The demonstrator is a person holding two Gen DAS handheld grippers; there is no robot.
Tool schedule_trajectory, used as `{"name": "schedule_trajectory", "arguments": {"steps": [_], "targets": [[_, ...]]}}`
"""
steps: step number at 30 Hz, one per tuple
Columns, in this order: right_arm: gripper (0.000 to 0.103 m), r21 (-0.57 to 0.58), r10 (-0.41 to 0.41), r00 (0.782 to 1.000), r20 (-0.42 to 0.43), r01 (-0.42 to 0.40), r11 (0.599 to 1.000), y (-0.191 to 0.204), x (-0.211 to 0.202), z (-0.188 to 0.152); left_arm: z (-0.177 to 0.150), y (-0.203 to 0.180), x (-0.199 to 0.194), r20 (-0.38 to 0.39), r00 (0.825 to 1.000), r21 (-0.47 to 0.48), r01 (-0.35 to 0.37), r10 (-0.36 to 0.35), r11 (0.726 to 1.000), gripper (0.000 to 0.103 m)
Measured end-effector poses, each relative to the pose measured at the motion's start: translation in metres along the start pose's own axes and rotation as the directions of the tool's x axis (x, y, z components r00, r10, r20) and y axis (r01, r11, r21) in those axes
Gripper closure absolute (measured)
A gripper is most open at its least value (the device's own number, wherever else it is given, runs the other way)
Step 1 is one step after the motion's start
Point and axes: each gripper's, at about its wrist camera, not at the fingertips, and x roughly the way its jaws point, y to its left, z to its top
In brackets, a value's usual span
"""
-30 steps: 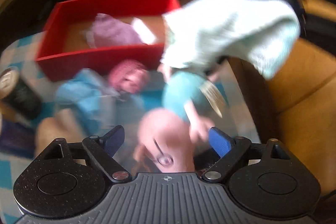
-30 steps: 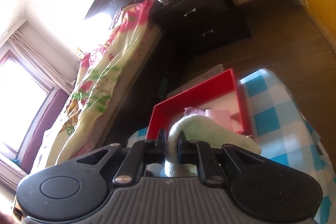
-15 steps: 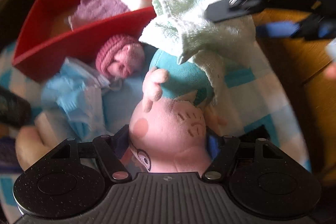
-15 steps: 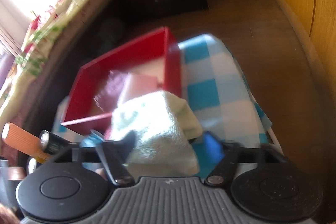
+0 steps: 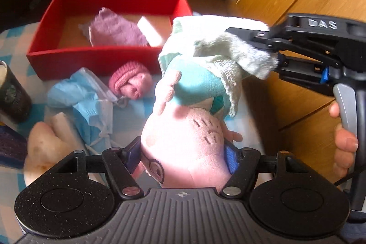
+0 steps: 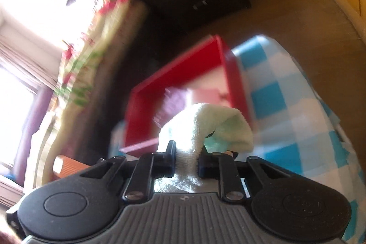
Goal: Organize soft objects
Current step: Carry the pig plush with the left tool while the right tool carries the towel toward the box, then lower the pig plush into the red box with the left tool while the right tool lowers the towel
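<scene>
A pink plush pig [image 5: 183,141] in a teal dress hangs head-first toward the camera. My left gripper [image 5: 181,152] is shut on its head, blue pads [image 5: 231,158] pressing both sides. A pale green towel [image 5: 212,45] drapes over the pig's body. My right gripper [image 5: 263,47] reaches in from the right, shut on the towel's edge. In the right wrist view that gripper [image 6: 186,161] pinches a fold of the towel [image 6: 205,120]. Behind stands the red box [image 5: 91,58], holding a purple knit cloth [image 5: 114,31] and a white block [image 5: 148,30].
On the blue checkered cloth [image 6: 286,111] before the box lie a pink knit bundle [image 5: 130,81], blue face masks [image 5: 84,95] and a beige plush piece [image 5: 43,145]. A dark can [image 5: 11,93] stands at the left. A hand [image 5: 343,143] grips the right tool's handle.
The left jaws closed onto the pig's head and the pig came up toward the camera. The right jaws stood open around the towel half a second ago and have clamped it again.
</scene>
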Motion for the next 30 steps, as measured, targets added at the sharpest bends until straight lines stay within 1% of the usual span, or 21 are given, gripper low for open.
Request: {"name": "schedule_trajectory", "arguments": {"steps": [3, 5, 7, 10, 12, 15, 18, 22, 26, 30], "targets": [[0.103, 0.027, 0.07, 0.996, 0.053, -0.071, 0.997, 0.006, -0.017, 0.004, 0.005, 0.007, -0.005, 0.022, 1.0, -0.041, -0.013, 0.014, 0.999, 0.034], [0.103, 0.031, 0.1, 0.991, 0.089, -0.103, 0.994, 0.013, -0.023, 0.011, 0.012, 0.015, -0.01, 0.032, 0.999, -0.083, -0.011, 0.013, 0.996, 0.034], [0.103, 0.033, 0.119, 0.986, 0.116, -0.123, 0.992, 0.019, -0.026, 0.016, 0.022, 0.022, -0.017, 0.064, 0.998, -0.11, -0.017, 0.025, 0.994, 0.034], [0.103, -0.024, 0.076, 0.982, 0.171, -0.072, 0.997, 0.033, -0.029, 0.022, 0.04, 0.027, -0.029, 0.121, 0.992, -0.138, -0.018, 0.035, 0.99, 0.034], [0.103, -0.03, 0.083, 0.98, 0.18, -0.078, 0.996, 0.039, -0.025, 0.028, 0.052, 0.031, -0.036, 0.157, 0.987, -0.157, -0.008, 0.033, 0.988, 0.034], [0.103, -0.072, 0.067, 0.978, 0.198, -0.054, 0.996, 0.049, -0.023, 0.033, 0.064, 0.032, -0.044, 0.202, 0.977, -0.171, -0.032, 0.067, 0.985, 0.034], [0.103, -0.091, 0.069, 0.974, 0.216, -0.051, 0.995, 0.056, -0.017, 0.041, 0.077, 0.038, -0.044, 0.228, 0.97, -0.196, -0.042, 0.087, 0.98, 0.034], [0.103, -0.119, 0.052, 0.967, 0.249, -0.023, 0.993, 0.056, -0.007, 0.051, 0.092, 0.053, -0.031, 0.221, 0.968, -0.235, -0.065, 0.119, 0.97, 0.033], [0.103, -0.078, 0.035, 0.971, 0.235, -0.017, 0.997, 0.038, 0.016, 0.063, 0.109, 0.065, -0.014, 0.214, 0.966, -0.257, -0.087, 0.144, 0.963, 0.033], [0.103, -0.07, 0.007, 0.976, 0.218, 0.008, 0.997, 0.028, 0.038, 0.068, 0.115, 0.069, -0.004, 0.207, 0.965, -0.267, -0.104, 0.163, 0.958, 0.033]]}}
